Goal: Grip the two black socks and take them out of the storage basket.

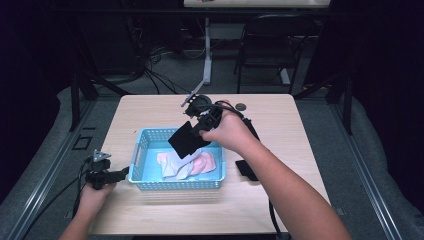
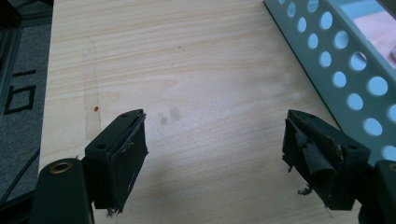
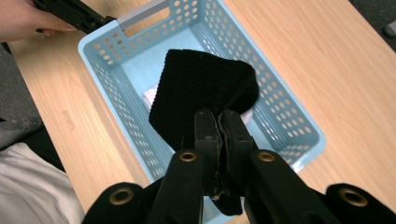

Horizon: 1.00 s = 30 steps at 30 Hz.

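A light blue perforated basket [image 1: 141,150] sits on the wooden table and holds pink and white cloths [image 1: 184,165]. My right gripper [image 1: 199,131] hangs above the basket's far side, shut on a black textured cloth [image 1: 186,140] that dangles over the basket. In the right gripper view the black cloth [image 3: 201,88] hangs from the closed jaws of my right gripper [image 3: 219,122] over the basket [image 3: 299,135]. My left gripper [image 1: 122,174] rests open on the table at the basket's left wall, nothing between its fingers. The left gripper [image 2: 215,149] shows its wide gap over bare wood beside the basket wall [image 2: 341,65].
Another black cloth [image 1: 246,169] lies on the table to the right of the basket. A small dark round object [image 1: 241,106] sits near the table's far edge. Beyond the table stand a chair [image 1: 270,45] and cables on the floor.
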Each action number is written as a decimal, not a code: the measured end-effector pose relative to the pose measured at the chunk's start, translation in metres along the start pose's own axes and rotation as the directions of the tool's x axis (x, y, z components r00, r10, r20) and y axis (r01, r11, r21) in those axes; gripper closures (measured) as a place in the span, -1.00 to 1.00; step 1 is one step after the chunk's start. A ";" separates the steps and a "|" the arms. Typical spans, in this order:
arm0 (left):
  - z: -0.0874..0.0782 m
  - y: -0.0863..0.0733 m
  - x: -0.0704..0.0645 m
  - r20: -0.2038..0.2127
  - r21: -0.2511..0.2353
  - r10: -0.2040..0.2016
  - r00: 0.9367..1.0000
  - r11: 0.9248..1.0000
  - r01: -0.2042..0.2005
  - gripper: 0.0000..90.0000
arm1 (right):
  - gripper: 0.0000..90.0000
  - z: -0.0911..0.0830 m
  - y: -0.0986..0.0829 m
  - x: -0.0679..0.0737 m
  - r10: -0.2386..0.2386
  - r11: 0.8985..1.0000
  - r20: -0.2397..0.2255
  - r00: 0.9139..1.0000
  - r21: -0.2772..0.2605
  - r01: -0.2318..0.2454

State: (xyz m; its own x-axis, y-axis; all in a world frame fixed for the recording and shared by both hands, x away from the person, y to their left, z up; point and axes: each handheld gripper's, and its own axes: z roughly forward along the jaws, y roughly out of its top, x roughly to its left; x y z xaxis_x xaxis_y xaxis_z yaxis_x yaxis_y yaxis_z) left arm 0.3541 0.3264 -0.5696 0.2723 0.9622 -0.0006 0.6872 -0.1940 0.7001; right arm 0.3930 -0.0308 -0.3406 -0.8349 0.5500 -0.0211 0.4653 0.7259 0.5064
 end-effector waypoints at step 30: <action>0.002 -0.001 -0.001 -0.009 0.015 0.004 1.000 1.000 -0.004 -0.52 | 0.94 -0.067 -0.104 -0.058 0.176 0.983 0.136 0.975 0.030 -0.181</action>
State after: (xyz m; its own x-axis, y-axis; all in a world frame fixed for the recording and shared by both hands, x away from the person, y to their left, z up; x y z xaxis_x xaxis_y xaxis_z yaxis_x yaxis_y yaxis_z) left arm 0.3543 0.3258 -0.5716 0.2692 0.9631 0.0082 0.6959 -0.2004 0.6896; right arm 0.3734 -0.1660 -0.3345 -0.6924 0.7199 -0.0490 0.6174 0.6262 0.4762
